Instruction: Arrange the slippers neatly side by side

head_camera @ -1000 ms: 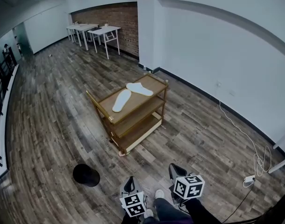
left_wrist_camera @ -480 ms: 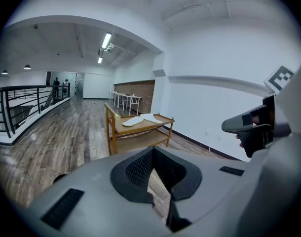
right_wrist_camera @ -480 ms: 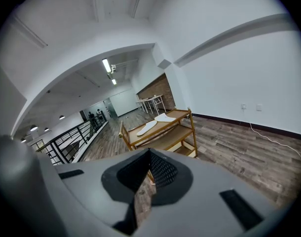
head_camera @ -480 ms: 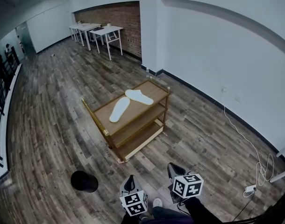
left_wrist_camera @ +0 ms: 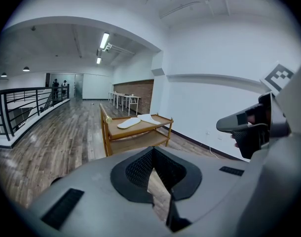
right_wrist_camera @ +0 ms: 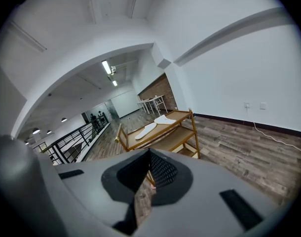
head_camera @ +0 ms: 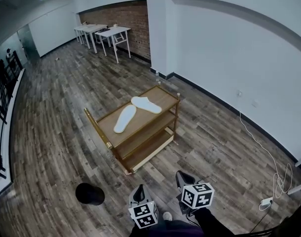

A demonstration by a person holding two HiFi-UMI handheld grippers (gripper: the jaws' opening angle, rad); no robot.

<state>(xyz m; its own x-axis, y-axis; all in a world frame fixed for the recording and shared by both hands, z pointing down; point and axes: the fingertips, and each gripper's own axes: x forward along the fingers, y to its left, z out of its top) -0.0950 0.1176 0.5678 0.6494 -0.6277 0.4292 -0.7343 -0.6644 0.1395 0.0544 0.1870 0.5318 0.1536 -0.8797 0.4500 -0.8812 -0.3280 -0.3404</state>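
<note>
Both pairs of jaws are clenched shut on nothing. In the left gripper view the dark pads of the left gripper (left_wrist_camera: pixel 155 181) meet in a thin slit that shows only floorboards. The right gripper (right_wrist_camera: pixel 143 181) looks the same in its own view. In the head view both are held low at 6 o'clock, side by side, the right one at 3 o'clock of the left, and both aim towards 12 o'clock.

The two white slippers lie on the top shelf of a three-tier wooden cart (head_camera: pixel 163 97), which stands at about 11 o'clock from the grippers and well apart from them. The nearer slipper (head_camera: pixel 125 119) runs lengthwise from 7 to 1 o'clock. The farther slipper (head_camera: pixel 146 104) sits at its 1 o'clock end and lies across it, pointing towards 4 o'clock. Their ends come close or touch, I cannot tell which, and they splay into a wide V instead of lying parallel.

By my reading, none of the arranging is done. The pair is still skewed and neither gripper is within reach of the cart. What is left is nearly everything: close the gap to the cart, open the jaws, take one slipper, swing it parallel to its mate, and set the two flush. A black round object (head_camera: pixel 90 194) on the floor at 9 o'clock of the left gripper lies off the direct path.
</note>
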